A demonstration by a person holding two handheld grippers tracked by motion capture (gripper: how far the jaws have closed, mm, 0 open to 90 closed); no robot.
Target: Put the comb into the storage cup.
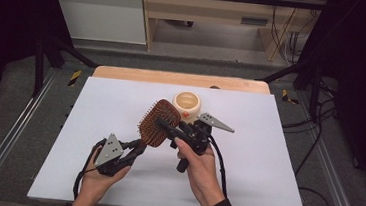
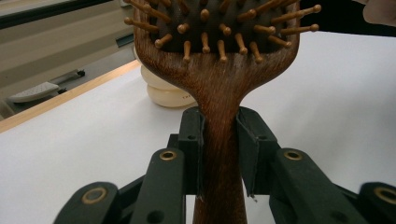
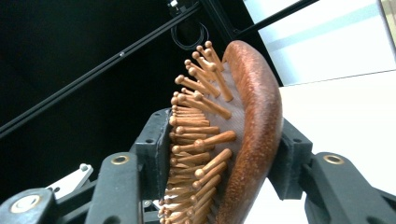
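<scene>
I have the brush held up off the tabletop, near its middle, between my two grippers. My left gripper has its fingers clamped on the wooden handle just below the head; in the left gripper view the handle runs straight up between the two pads and the bristle pins face the camera. My right gripper comes in from the right side and its fingers are closed across the head: in the right gripper view one pad sits against the bristle pins and the other against the smooth rounded back. The brush is tilted, head up and away from me. A small cream pot stands on the tabletop just behind the brush head. Both hands stay low at the near edge.
</scene>
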